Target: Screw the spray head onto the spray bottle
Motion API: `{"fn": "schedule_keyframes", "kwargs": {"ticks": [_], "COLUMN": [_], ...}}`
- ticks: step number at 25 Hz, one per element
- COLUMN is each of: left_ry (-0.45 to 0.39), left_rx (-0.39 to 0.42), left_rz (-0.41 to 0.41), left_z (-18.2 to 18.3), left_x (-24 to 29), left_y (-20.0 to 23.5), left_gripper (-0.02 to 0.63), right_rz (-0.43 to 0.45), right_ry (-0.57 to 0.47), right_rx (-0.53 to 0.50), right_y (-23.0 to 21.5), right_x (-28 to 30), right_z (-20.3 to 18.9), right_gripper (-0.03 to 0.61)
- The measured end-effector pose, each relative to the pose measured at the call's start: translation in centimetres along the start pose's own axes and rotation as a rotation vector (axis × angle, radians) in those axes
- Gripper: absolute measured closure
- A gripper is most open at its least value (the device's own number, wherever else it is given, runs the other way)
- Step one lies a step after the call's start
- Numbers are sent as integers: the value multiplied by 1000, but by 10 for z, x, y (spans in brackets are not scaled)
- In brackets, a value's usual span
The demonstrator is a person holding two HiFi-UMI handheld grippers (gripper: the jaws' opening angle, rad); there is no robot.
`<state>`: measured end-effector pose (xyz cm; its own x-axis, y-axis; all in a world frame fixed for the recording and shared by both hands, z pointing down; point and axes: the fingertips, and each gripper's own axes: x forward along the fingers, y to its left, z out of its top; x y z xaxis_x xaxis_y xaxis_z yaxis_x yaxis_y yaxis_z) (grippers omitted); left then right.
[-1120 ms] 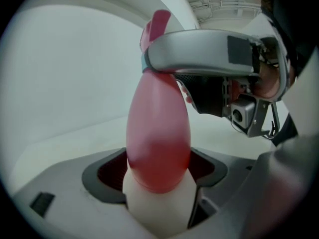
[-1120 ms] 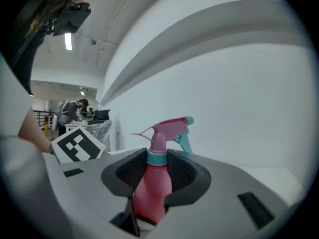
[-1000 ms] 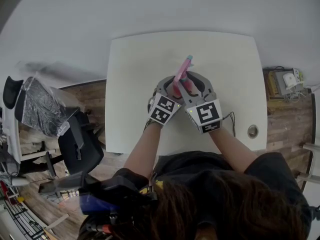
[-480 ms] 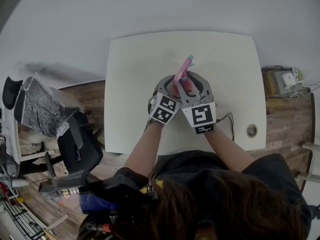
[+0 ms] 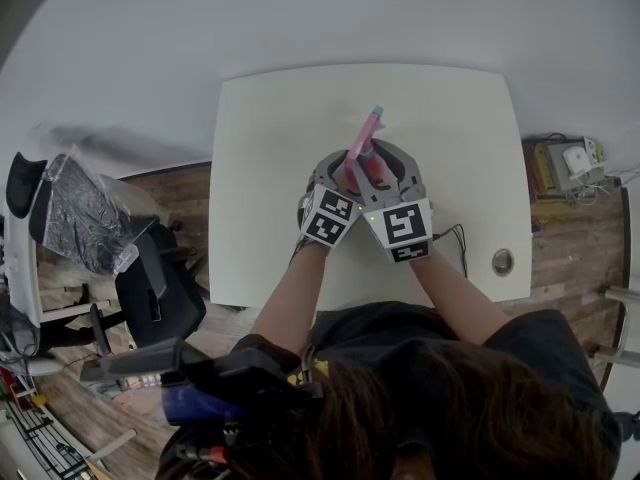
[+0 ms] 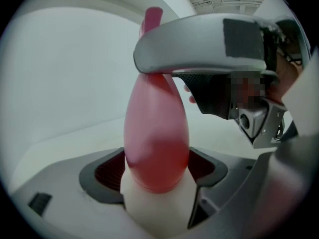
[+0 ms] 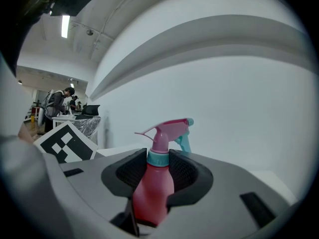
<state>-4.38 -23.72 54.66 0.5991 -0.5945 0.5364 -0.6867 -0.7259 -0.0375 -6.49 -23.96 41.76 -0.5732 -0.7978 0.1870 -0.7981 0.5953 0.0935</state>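
Observation:
A pink spray bottle (image 6: 156, 133) with a white base is held over the middle of the white table (image 5: 270, 118). My left gripper (image 6: 157, 171) is shut on its lower body. The pink spray head (image 7: 167, 128), with a teal nozzle and trigger, sits on top of the bottle and points away from me (image 5: 366, 138). My right gripper (image 7: 158, 171) is shut on the teal collar (image 7: 158, 158) at the neck, its pads on either side. In the head view the two grippers (image 5: 340, 173) (image 5: 375, 163) meet side by side around the bottle. The collar's thread is hidden.
A black chair (image 5: 160, 288) and a grey bag (image 5: 75, 213) stand left of the table. A cable hole (image 5: 502, 261) is at the table's near right corner. Power sockets (image 5: 570, 163) lie on the floor at the right. People stand far back (image 7: 60, 101).
The right gripper's marker cube has shifted a little to the left, closer to the left gripper. The bottle and the left gripper have stayed where they were.

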Motion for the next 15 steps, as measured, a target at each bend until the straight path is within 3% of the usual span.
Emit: {"fn": "schedule_keyframes", "kwargs": {"ticks": [3,9,15], "left_ry": [-10,-15,-66], "left_rx": [-2,16,47], "left_rz": [-9,-9,21], "left_z": [2,-1,-9], "left_x": [0,-13,-77], "left_y": [0,6,11], "left_gripper": [235,154,150], "right_rz": [54,145,149], "right_ry": [-15,3,29], "right_rx": [29,92,98], "right_y": [0,3,-21], "right_x": [1,-1,-38], "right_z": [-4,-6,-12], "right_gripper": [445,339,330]}}
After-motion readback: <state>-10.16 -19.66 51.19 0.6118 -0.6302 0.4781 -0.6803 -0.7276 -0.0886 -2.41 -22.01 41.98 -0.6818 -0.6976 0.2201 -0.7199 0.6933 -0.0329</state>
